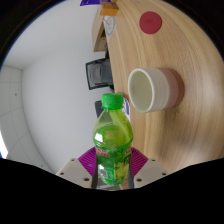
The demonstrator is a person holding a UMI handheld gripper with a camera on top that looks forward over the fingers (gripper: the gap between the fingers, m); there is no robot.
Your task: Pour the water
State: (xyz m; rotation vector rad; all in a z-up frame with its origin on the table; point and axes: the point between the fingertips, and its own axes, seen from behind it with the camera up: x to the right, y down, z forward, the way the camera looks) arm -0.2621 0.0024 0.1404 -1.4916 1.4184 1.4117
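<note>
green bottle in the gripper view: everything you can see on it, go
The green bottle is clear green plastic with a matching green screw cap, on and closed. A label with red and white print wraps its lower body. It looks upright, held between the two fingers of the gripper, whose purple pads press on its lower sides. Its base is hidden between the fingers. Beyond it, a white cup stands on the wooden table, apart from the bottle. Its liquid level cannot be told.

Light wooden table (135,110) with a curved edge, seen against a pale floor (50,110). A dark chair (97,72) stands just beside the table's edge; a wooden shelf unit (101,30) stands at its far end.
</note>
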